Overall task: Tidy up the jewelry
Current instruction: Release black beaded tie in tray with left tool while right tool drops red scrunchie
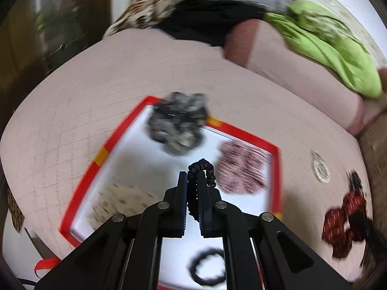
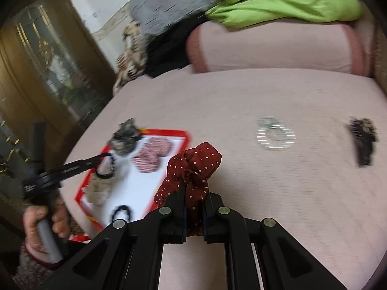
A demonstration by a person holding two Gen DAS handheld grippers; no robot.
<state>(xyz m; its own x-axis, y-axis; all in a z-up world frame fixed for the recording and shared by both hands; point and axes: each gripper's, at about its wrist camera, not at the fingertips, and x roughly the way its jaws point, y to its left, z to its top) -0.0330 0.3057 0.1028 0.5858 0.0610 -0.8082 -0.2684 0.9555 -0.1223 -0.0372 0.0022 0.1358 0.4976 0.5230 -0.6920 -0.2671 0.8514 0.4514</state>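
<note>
While both my grippers are closing tight on hair ties above the pink bed, I am holding one piece in each.

My left gripper [image 1: 192, 178] is pinching a thin black scrunchie [image 1: 202, 169], which is looping up past its fingertips and hanging over the red-edged white tray [image 1: 79, 181]; just under that gripper a second black hair tie [image 1: 208, 269] is lying on the tray, with a pink striped scrunchie [image 1: 241, 169] ahead to its right and a grey patterned scrunchie [image 1: 179, 123] beyond, on the far rim. My right gripper [image 2: 194, 191] is clamping a dark red dotted scrunchie [image 2: 193, 166], bunched above its fingertips. Further ahead of it a silver bangle [image 2: 275, 135] and a dark hair clip [image 2: 362, 140] are lying on the bedcover [image 2: 241, 96], with a green cloth [image 2: 290, 4] on the pillow behind.
</note>
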